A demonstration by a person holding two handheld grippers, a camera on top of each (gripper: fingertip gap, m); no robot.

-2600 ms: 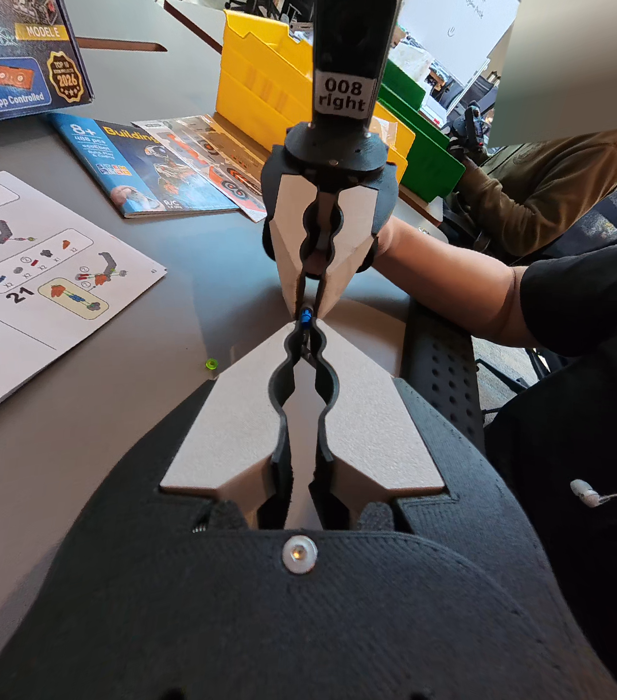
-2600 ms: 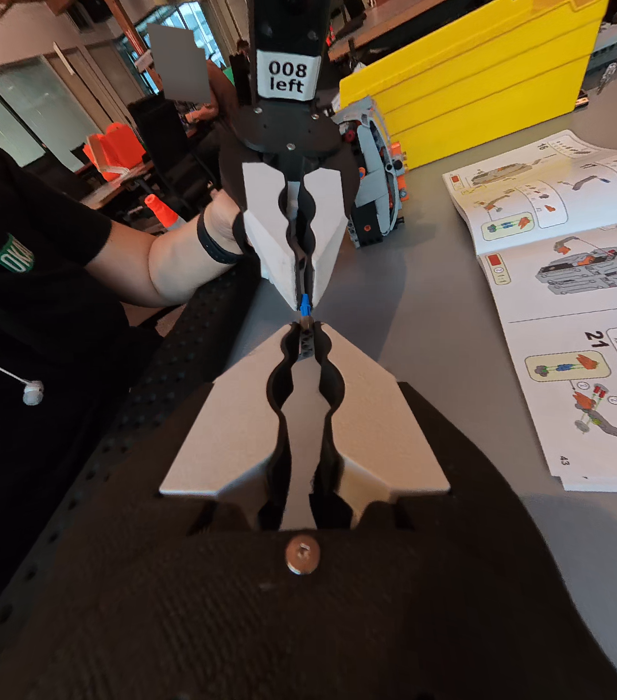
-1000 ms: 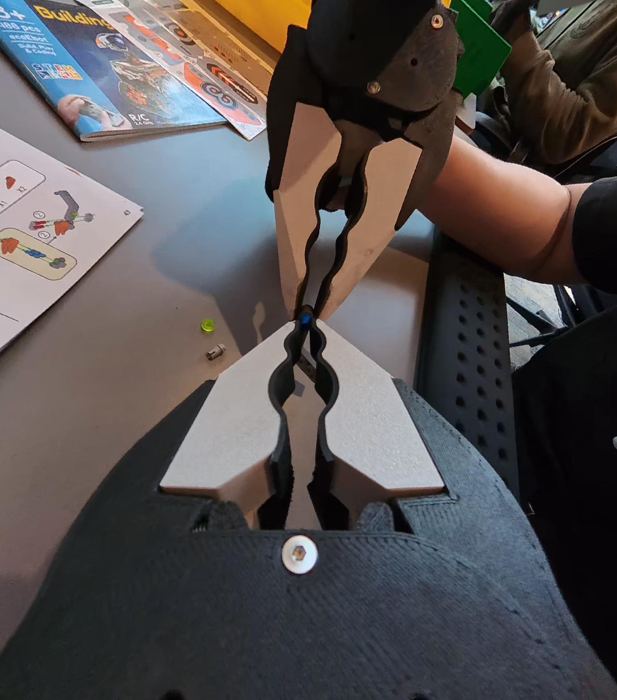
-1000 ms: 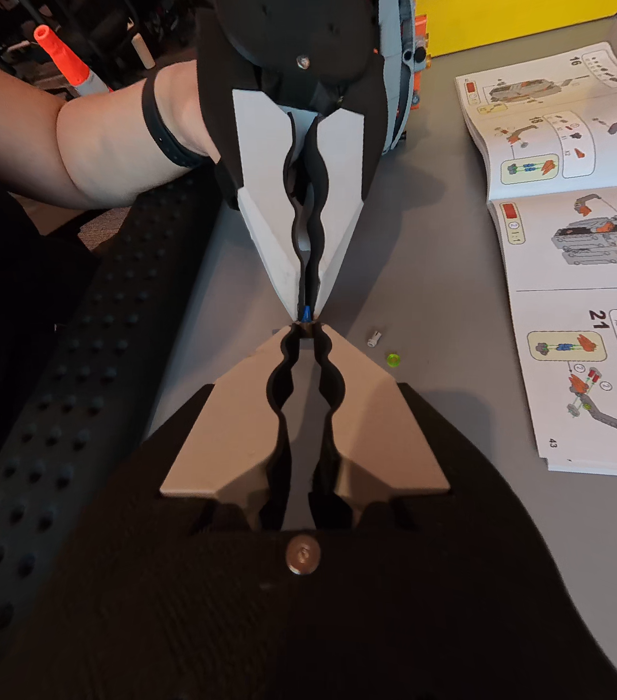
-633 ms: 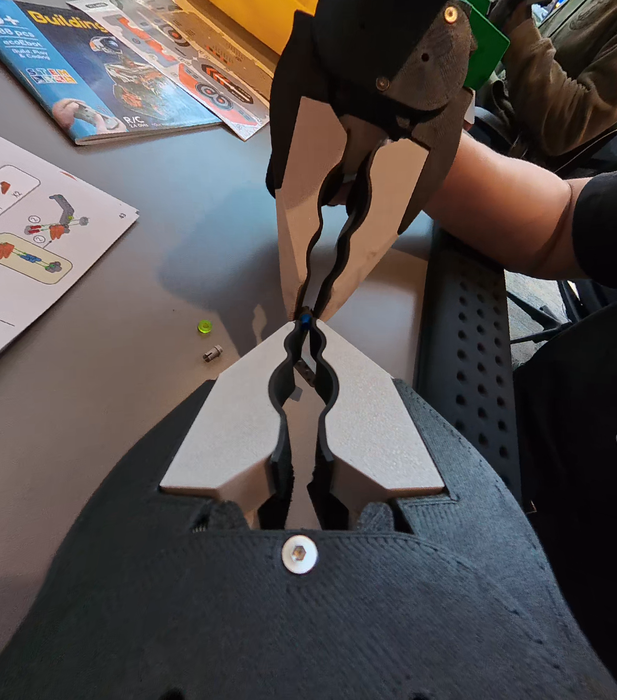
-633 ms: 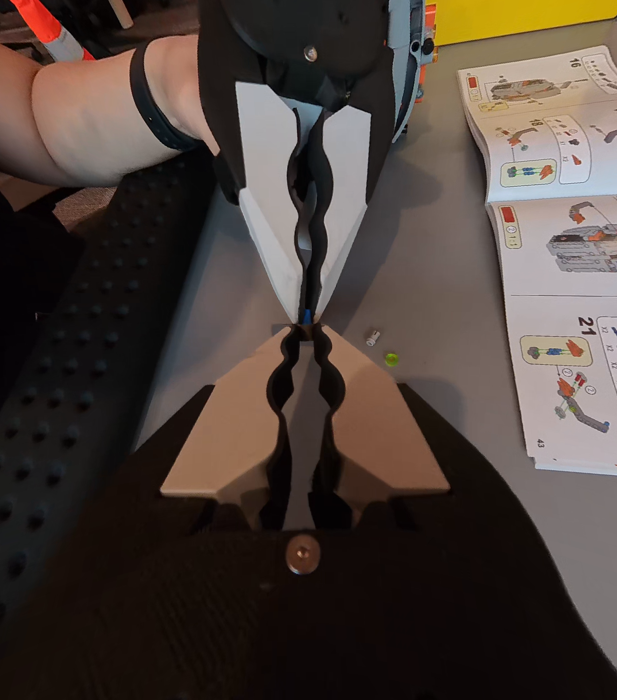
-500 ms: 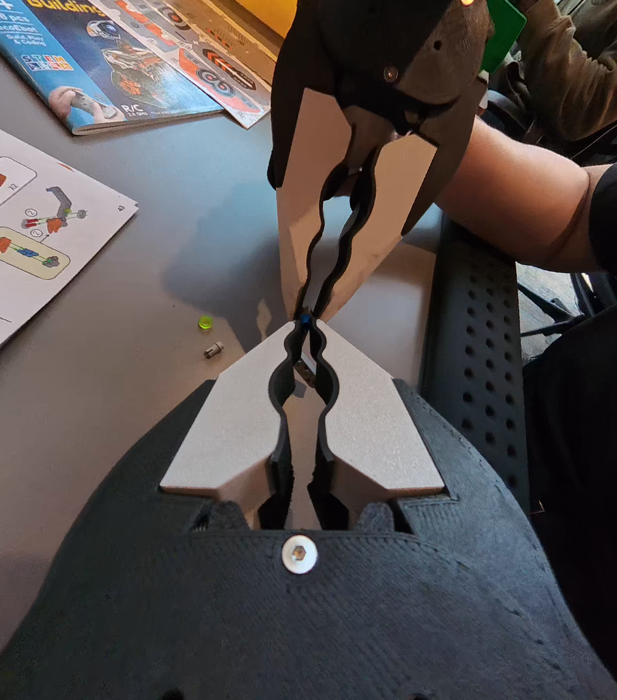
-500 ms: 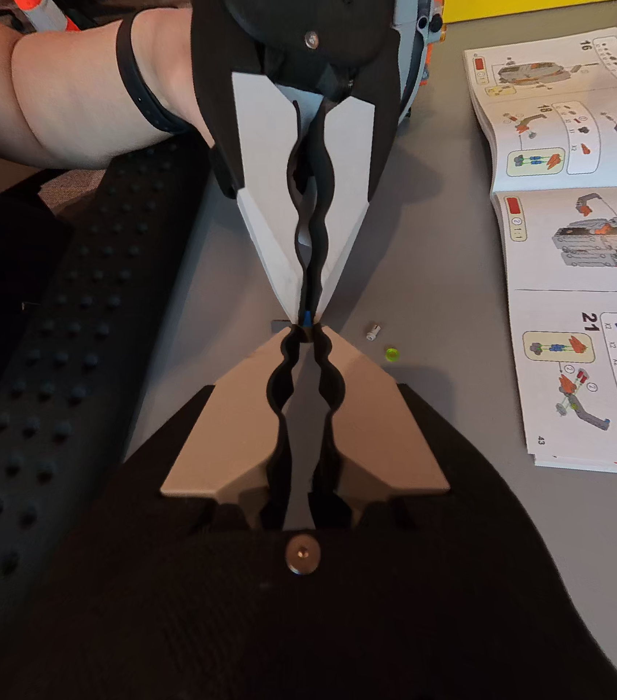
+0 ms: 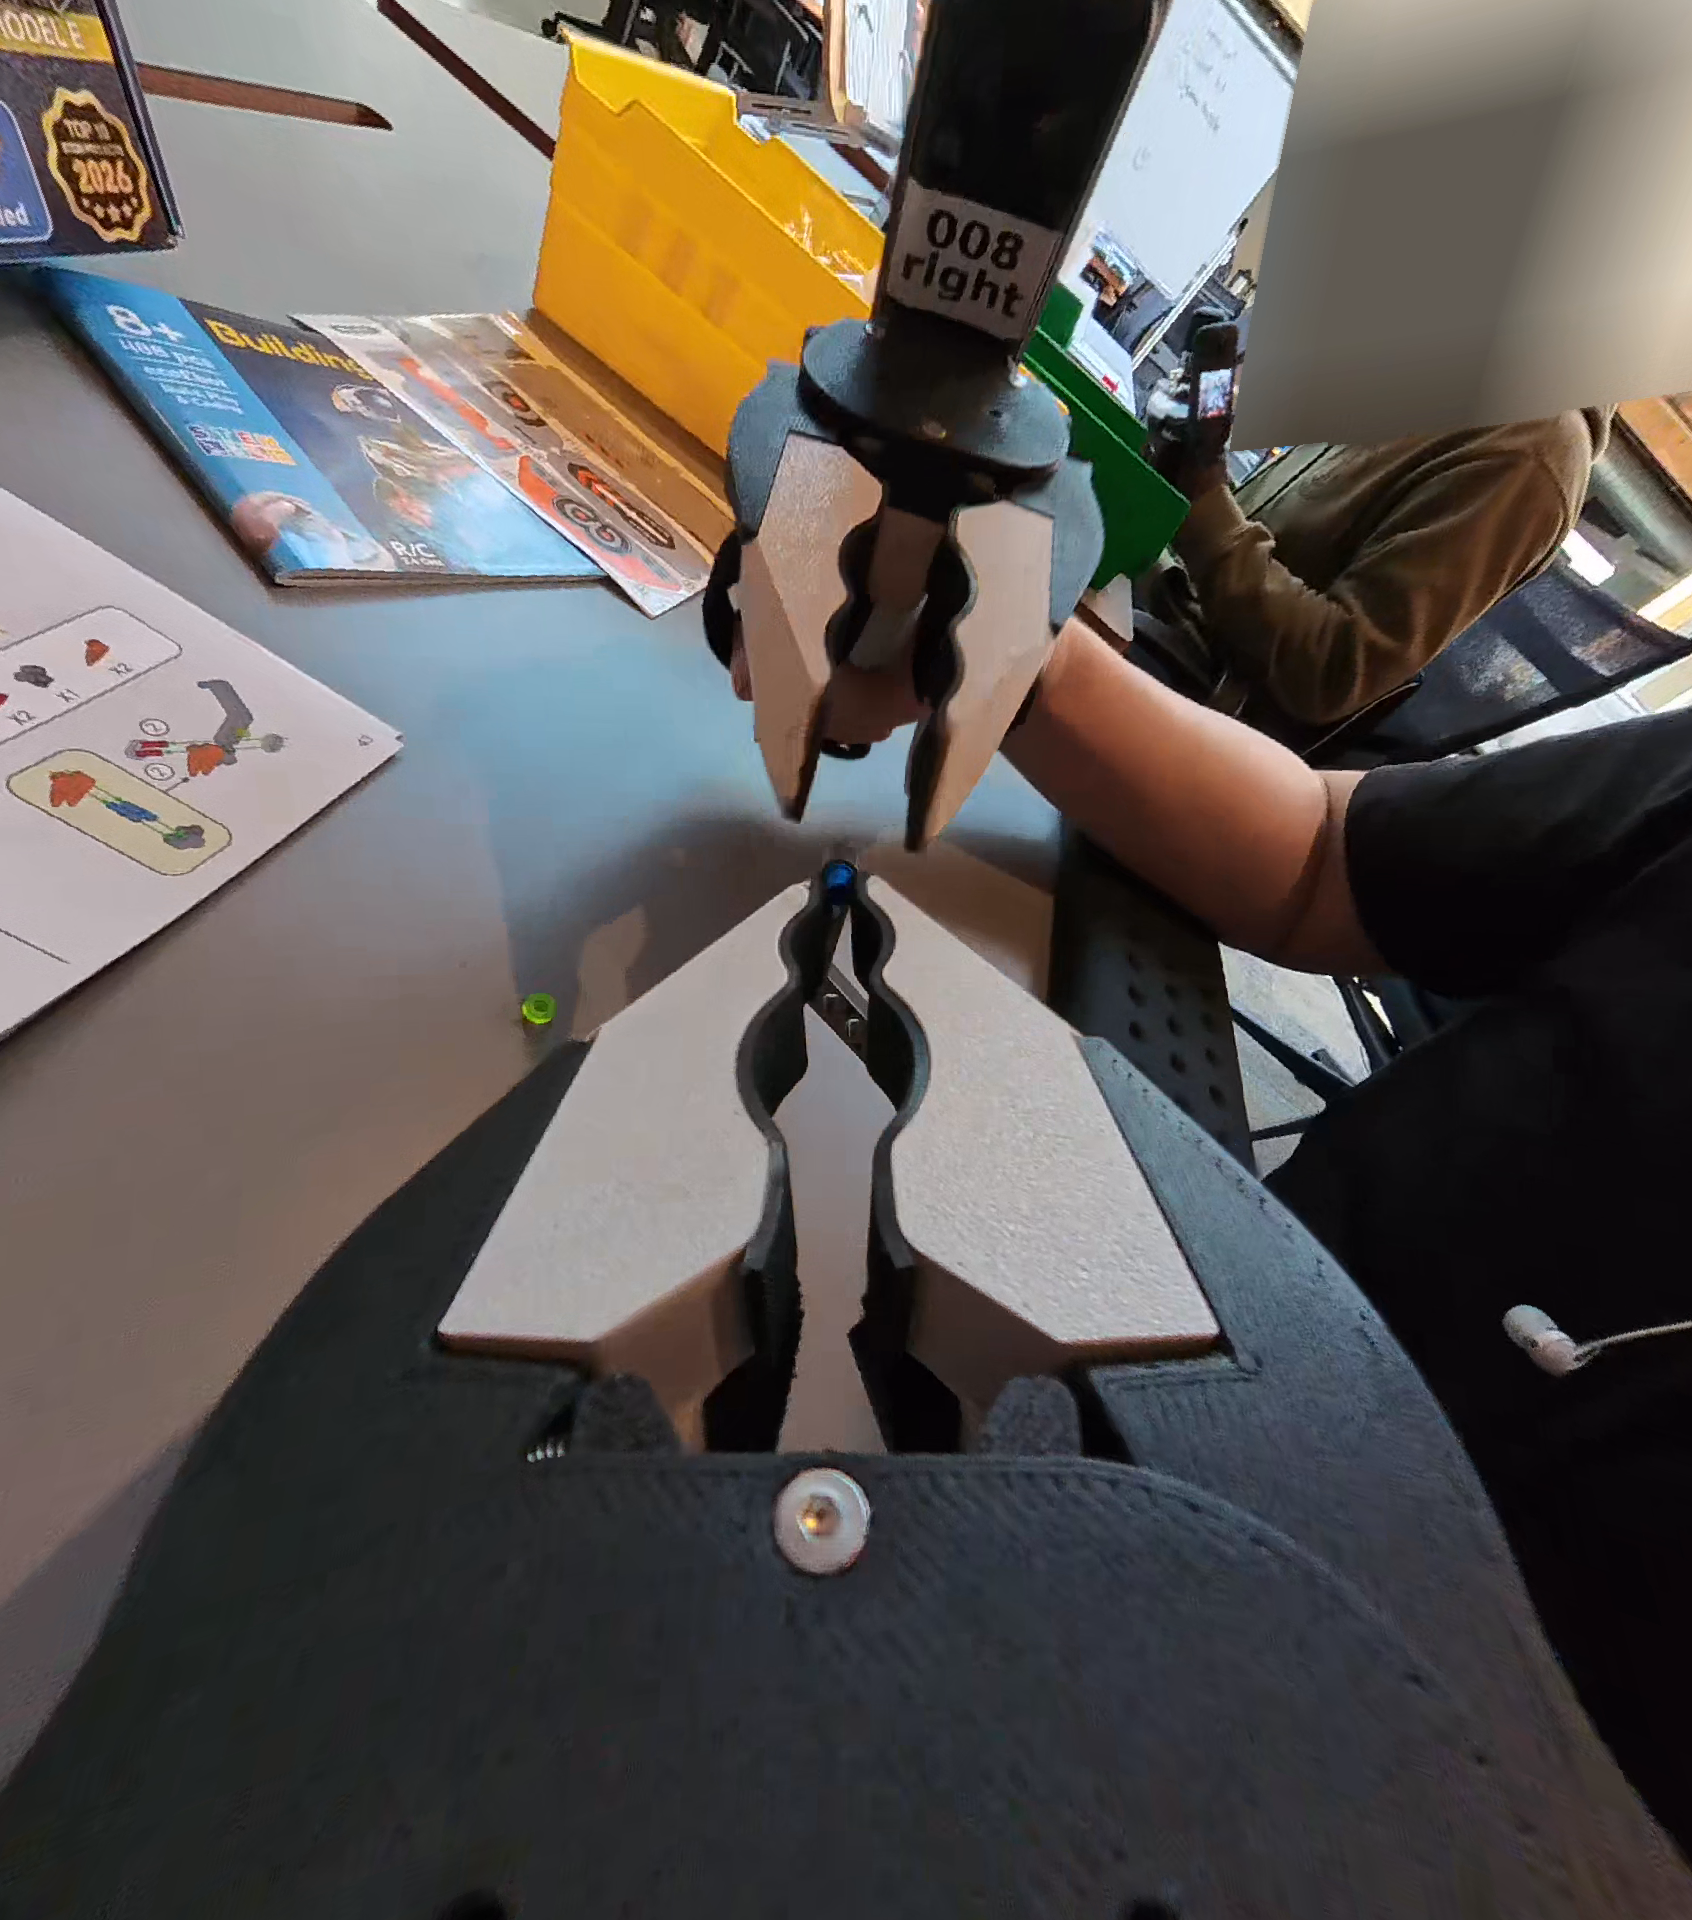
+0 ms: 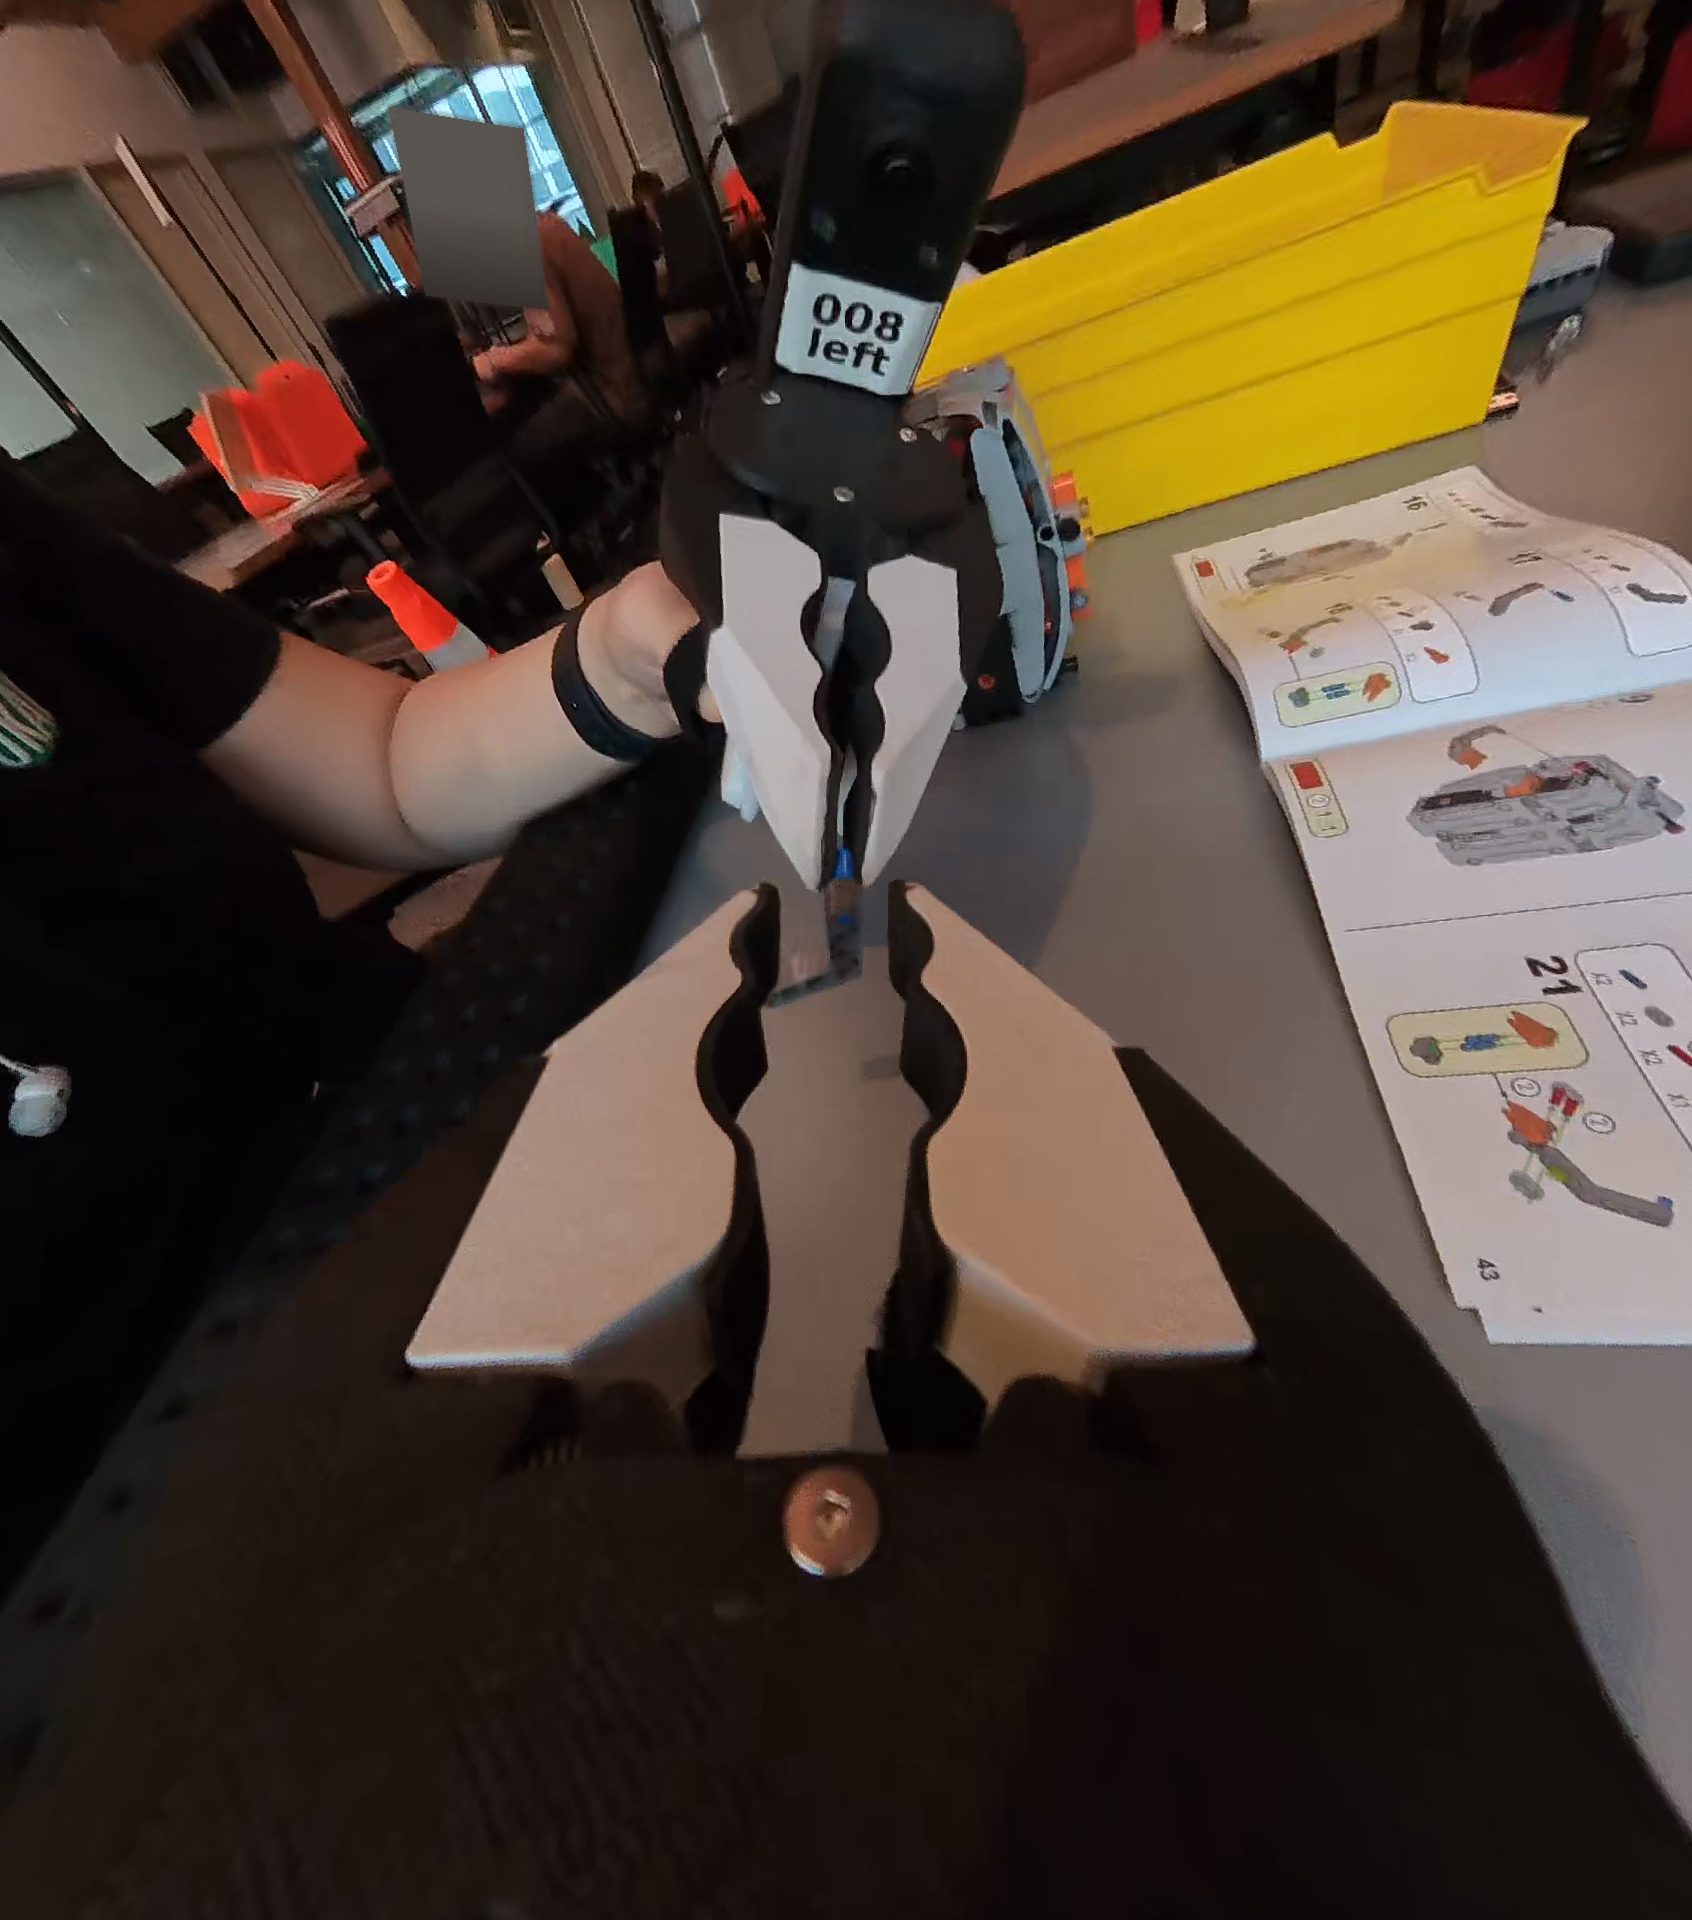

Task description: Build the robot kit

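Grippers met tip to tip — our left gripper [image 9: 834, 902] pinched a grey beam [image 10: 840, 940] with a blue pin [image 9: 835, 876]; our right gripper [image 10: 829, 902] gaped, empty.

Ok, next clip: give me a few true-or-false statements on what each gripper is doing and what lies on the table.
1. The left gripper is shut on a small grey piece with a blue pin. True.
2. The right gripper also clamps that piece. False: its jaws stand open, with the piece between them and untouched.
3. A small green stud lies on the table left of the left gripper. True.
4. The open instruction booklet lies closed. False: it lies open, with its pages showing.
5. A yellow bin stands on the table behind the grippers. True.
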